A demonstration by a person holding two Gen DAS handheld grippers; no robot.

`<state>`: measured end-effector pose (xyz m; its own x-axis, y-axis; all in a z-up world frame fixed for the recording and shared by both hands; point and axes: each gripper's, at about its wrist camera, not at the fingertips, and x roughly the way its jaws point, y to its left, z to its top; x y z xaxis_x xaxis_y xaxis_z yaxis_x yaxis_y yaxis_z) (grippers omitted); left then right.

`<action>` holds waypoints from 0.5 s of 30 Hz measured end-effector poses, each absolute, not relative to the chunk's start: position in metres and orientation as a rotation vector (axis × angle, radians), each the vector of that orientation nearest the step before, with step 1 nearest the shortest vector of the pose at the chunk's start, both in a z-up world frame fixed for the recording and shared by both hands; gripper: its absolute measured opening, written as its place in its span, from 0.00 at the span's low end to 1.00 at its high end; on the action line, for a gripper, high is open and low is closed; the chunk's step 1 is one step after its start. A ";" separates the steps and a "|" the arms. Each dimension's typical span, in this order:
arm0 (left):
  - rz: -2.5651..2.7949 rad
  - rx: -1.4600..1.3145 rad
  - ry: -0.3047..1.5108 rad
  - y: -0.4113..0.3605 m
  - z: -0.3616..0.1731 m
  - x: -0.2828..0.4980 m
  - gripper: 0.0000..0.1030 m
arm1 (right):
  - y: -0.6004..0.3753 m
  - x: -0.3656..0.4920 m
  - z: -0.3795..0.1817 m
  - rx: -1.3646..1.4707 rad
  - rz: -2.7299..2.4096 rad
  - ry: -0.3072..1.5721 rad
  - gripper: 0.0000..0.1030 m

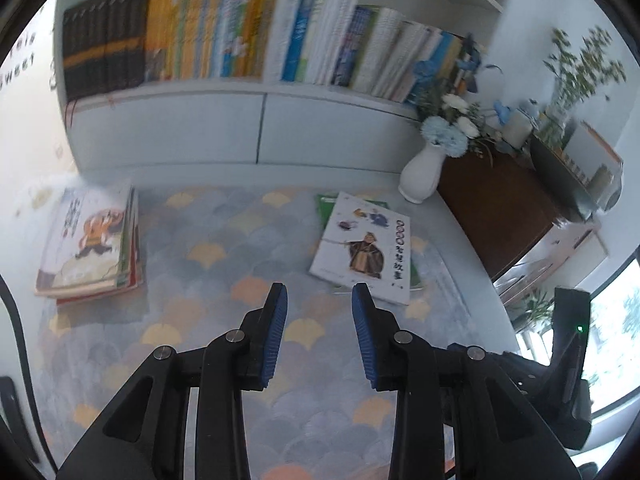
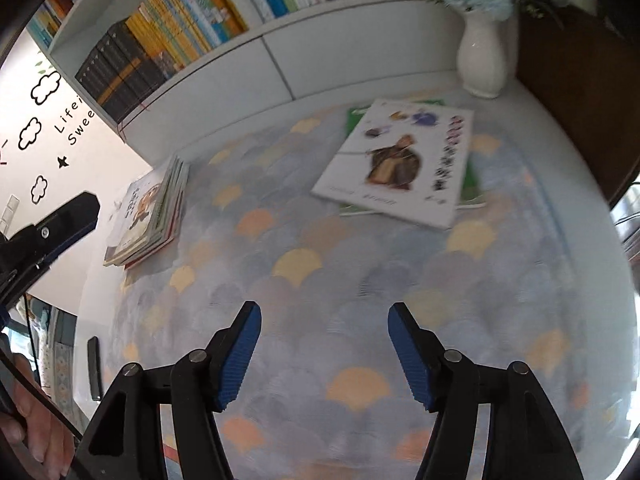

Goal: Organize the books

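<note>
Both grippers hang above the patterned mat (image 1: 224,248), and neither holds anything. The left gripper (image 1: 319,292) fills the bottom of its frame with its blue-padded jaws spread apart, only mat between them. The right gripper (image 2: 324,312) sits at the bottom of its own frame with jaws spread wider still, also over bare mat. The books are in two spots: a stack of picture books (image 1: 90,244) lies at the left edge of the left wrist view, and again at mid left in the right wrist view (image 2: 148,216). A white picture book (image 1: 364,248) lies flat right of centre in the left view, just beyond that gripper's right fingertip, and it rests on top of a green book (image 1: 326,202) whose edges peek out. In the right view that white book (image 2: 394,162) sits upper right of centre. A white vase (image 1: 422,174) of flowers stands behind it, beside a dark wooden cabinet (image 1: 496,208). A bookshelf (image 1: 256,92) packed with upright books spans the top.
</note>
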<state>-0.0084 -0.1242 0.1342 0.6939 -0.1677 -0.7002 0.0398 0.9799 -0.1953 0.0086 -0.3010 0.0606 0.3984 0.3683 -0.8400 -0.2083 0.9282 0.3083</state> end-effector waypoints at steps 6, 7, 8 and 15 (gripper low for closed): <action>-0.119 -0.127 0.764 -0.166 0.149 -0.011 0.30 | -0.331 0.002 0.083 0.152 0.360 1.048 0.62; -0.120 -0.126 0.764 -0.170 0.149 -0.010 0.30 | -0.334 0.002 0.086 0.146 0.358 1.039 0.62; -0.124 -0.123 0.763 -0.176 0.150 -0.009 0.30 | -0.339 0.002 0.091 0.137 0.355 1.025 0.62; -0.119 -0.117 0.780 -0.197 0.144 0.000 0.30 | -0.363 0.006 0.100 0.124 0.349 0.985 0.70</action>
<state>-0.0002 -0.1971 0.1441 0.7051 -0.1504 -0.6930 0.0638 0.9867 -0.1492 0.0058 -0.3631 0.0997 0.5026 0.3437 -0.7933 -0.2325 0.9375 0.2589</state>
